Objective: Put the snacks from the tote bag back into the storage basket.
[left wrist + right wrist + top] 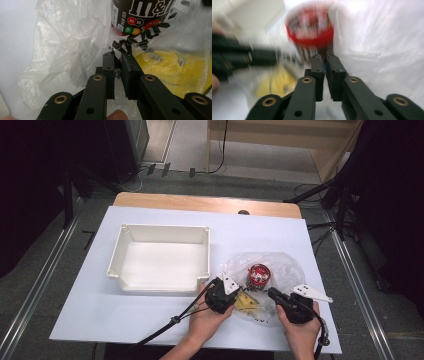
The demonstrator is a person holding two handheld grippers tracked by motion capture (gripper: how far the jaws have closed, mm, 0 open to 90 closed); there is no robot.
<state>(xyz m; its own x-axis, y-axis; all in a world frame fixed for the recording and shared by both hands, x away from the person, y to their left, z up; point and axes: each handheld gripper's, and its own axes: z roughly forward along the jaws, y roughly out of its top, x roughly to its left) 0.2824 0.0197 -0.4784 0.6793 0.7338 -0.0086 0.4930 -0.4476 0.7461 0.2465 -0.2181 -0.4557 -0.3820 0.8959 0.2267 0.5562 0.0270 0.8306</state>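
The bag [265,270] lay on the white sheet [80,310] to the right of the tray [160,260], near the person's edge of the table. It was clear plastic with black print and held a red-lidded M&M's can [258,275] and a yellow packet [246,302].

The left gripper [226,287] worked at the bag's near-left edge. In the left gripper view its jaws stood nearly closed, with a fold of printed film [117,68] pinched between the pads. The can [140,17] stood upright just beyond the jaw tips, and the packet [175,67] lay to their right under the film.

The right gripper [274,293] worked at the bag's near edge, right of the packet. The right gripper view was blurred. Its jaws stood almost shut, and film appeared to run into the narrow gap, but a firm hold could not be confirmed. The can [310,27] lay just ahead of the tips.

The two grips sat on opposite sides of the bag's mouth. This placement probably served to spread the film apart so that the contents could be reached. The tray stood empty beside the bag, probably as the destination for the can and packet.

Neither pair of jaws touched the can or the packet; both bore on the film alone.
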